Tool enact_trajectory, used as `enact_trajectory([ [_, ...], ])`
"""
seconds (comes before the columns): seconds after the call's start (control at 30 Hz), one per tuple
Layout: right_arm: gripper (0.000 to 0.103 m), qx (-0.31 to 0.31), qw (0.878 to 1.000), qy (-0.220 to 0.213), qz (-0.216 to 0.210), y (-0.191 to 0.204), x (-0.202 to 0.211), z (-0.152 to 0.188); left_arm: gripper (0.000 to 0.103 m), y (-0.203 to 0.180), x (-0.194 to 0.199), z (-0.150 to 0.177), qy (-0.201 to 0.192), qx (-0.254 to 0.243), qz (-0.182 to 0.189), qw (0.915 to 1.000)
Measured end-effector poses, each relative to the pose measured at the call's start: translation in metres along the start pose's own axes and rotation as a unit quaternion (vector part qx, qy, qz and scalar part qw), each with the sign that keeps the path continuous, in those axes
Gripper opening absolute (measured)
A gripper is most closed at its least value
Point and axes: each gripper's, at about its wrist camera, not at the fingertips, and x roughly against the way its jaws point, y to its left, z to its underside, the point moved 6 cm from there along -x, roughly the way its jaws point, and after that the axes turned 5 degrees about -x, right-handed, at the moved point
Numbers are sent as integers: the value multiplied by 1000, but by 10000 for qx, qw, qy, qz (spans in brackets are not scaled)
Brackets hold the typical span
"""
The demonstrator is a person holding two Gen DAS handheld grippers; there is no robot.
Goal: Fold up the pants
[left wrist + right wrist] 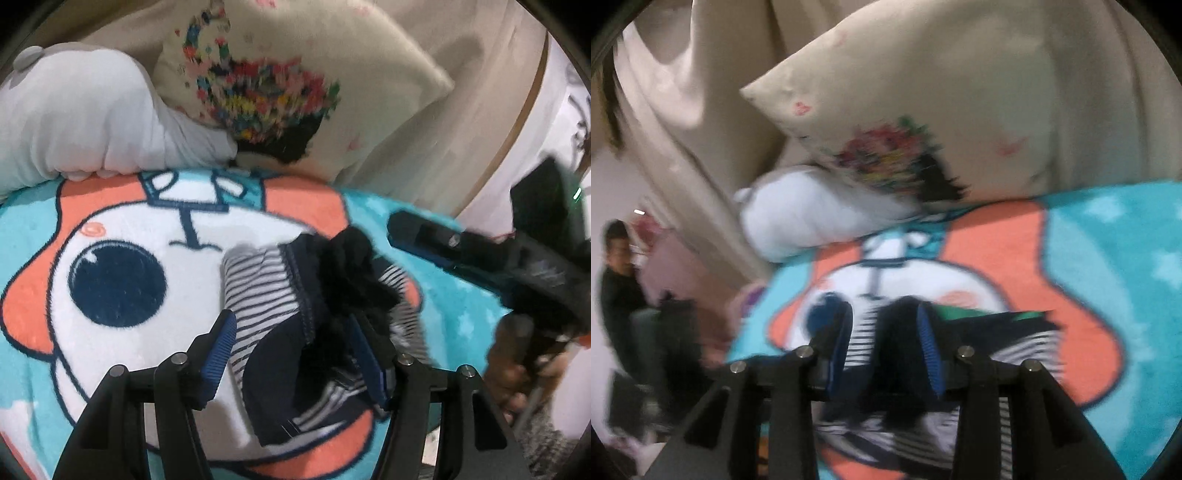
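The pants [273, 295], navy with white-and-navy stripes and a dark fuzzy lining, lie bunched on a cartoon blanket [110, 221]. My left gripper [291, 317] stands open over them, with the heap between its blue pads [221, 347]. The right gripper [400, 236] comes in from the right, its tip beside the fuzzy part. In the blurred right wrist view, my right gripper [884, 310] looks open, with dark cloth of the pants [1027, 339] in the gap on the blanket [1108, 258]. I see no pad pressing on it.
A cream embroidered pillow [295, 74] and a white plush cushion [74, 122] lie at the blanket's far edge, with beige curtain behind. A hand [509, 354] holds the right gripper. A person [617, 277] sits off the bed at the far left.
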Motion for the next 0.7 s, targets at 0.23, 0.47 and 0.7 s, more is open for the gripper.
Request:
enact_trajectory([
  [0.23, 32, -586, 9963, 525, -347, -13, -48, 11, 66, 24, -29, 28, 524, 16, -711, 9961],
  [0.47, 38, -97, 9996, 114, 237, -21, -18, 5, 66, 21, -5, 18, 164, 72, -182, 9997],
  [0.7, 65, 486, 9955, 353, 734, -13, -20, 14, 68, -3, 5, 12, -170, -152, -1, 9997],
])
